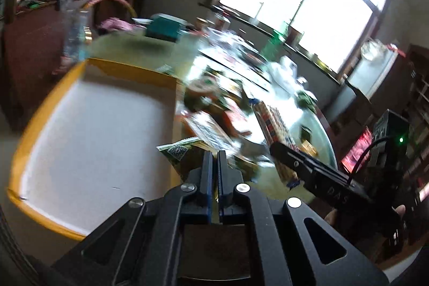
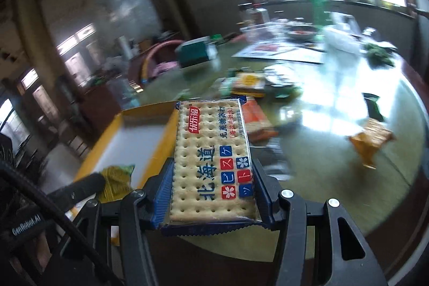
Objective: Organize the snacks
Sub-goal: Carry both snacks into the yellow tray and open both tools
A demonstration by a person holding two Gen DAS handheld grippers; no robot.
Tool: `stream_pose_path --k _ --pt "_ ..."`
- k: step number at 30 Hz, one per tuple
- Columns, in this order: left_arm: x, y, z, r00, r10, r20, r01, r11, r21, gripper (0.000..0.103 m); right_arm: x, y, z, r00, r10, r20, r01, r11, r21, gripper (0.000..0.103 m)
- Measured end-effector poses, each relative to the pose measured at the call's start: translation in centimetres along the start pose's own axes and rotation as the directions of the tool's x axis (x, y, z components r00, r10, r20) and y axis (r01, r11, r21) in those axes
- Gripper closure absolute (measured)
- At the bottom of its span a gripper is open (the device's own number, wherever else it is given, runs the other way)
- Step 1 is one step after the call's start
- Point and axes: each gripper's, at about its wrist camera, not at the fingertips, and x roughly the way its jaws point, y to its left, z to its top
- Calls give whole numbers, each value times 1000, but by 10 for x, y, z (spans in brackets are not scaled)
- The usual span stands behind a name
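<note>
My right gripper (image 2: 211, 165) is shut on a long pack of soda crackers (image 2: 211, 152) with a blue wrapper, holding it by its long sides above the table. In the left wrist view the same pack (image 1: 270, 122) sticks out of the right gripper (image 1: 278, 149). My left gripper (image 1: 214, 156) is shut on the corner of a small green-and-yellow snack packet (image 1: 178, 152). That packet (image 2: 115, 180) hangs at the left gripper's tip (image 2: 100, 180), over the near edge of a yellow-rimmed tray (image 1: 128, 66) with a bare white floor. Both views are blurred.
Loose snack packets lie in a pile (image 1: 214, 109) on the glass-topped round table to the right of the tray. Among them are an orange packet (image 2: 257, 122), a yellow one (image 2: 248, 83) and a brown one (image 2: 371, 138). A teal box (image 2: 195, 52) and a clear bottle (image 1: 75, 31) stand behind the tray.
</note>
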Motion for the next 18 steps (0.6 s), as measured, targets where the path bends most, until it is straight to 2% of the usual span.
stream_pose_path --k 6,10,14,18 --pt "-4 72 7 991 131 19 -129 986 -107 99 58 61 6 989 101 -109 -113 987 -112 48" --pt "9 109 2 983 184 -26 -186 971 -151 102 91 99 -5 975 123 -186 -156 972 -174 48" --pt "21 134 -4 974 215 -69 -223 960 -170 103 120 126 -15 963 102 -248 -162 958 -237 48" --pt "28 145 -11 968 227 -105 -243 953 -180 103 140 137 -23 956 46 -291 -133 948 -288 48"
